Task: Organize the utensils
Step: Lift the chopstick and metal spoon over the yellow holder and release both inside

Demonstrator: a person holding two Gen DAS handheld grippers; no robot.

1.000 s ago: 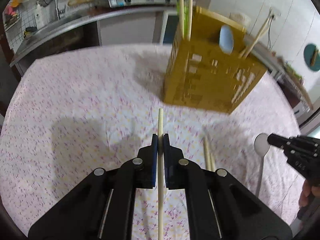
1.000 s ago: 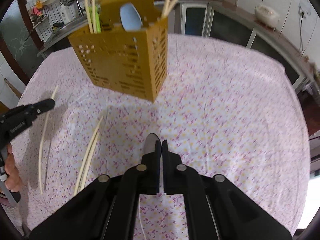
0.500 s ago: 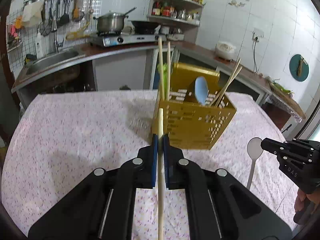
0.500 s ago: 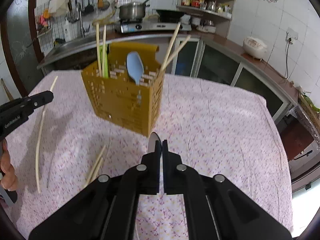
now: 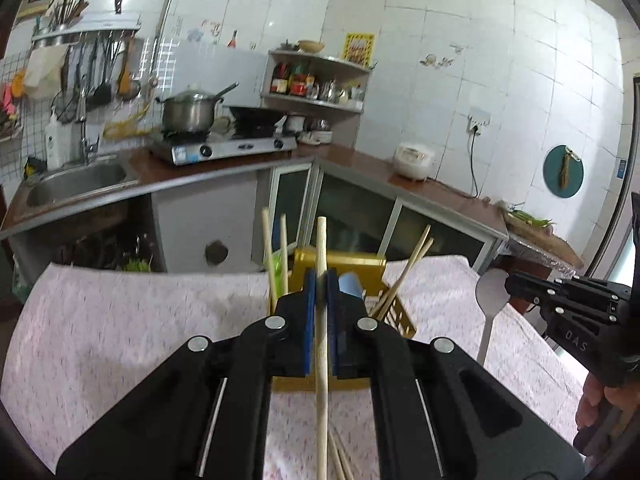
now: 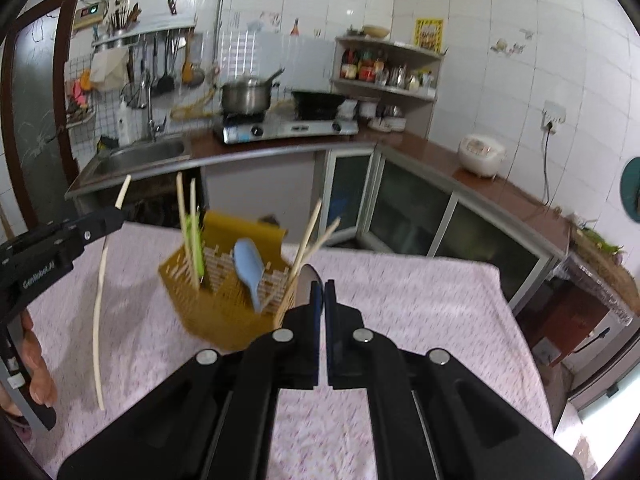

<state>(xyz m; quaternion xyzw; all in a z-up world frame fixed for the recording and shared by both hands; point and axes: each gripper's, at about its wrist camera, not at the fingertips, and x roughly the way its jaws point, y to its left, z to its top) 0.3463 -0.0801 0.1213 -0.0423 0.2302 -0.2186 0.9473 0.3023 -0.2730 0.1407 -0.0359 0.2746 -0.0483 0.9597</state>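
Note:
My left gripper [image 5: 319, 280] is shut on a long wooden chopstick [image 5: 321, 344], held upright in front of the yellow slotted utensil holder [image 5: 394, 312]. The same chopstick [image 6: 101, 292] shows in the right wrist view, lifted above the table left of the holder [image 6: 212, 312]. My right gripper [image 6: 319, 286] is shut on a metal spoon [image 6: 307, 280]; its bowl and handle [image 5: 489, 304] show in the left wrist view, lifted to the right of the holder. The holder holds several chopsticks, a green utensil and a blue spoon [image 6: 249, 270].
The table [image 6: 420, 300] has a pink flowered cloth. Two more chopsticks [image 5: 340, 456] lie on it below my left gripper. A kitchen counter with a sink [image 6: 144, 156], stove and pot [image 6: 246, 96] runs behind, and a rice cooker [image 6: 480, 156] stands at the right.
Both grippers have lifted and tilted up with their utensils, so the view now shows the kitchen wall. The holder sits lower and closer in both views.

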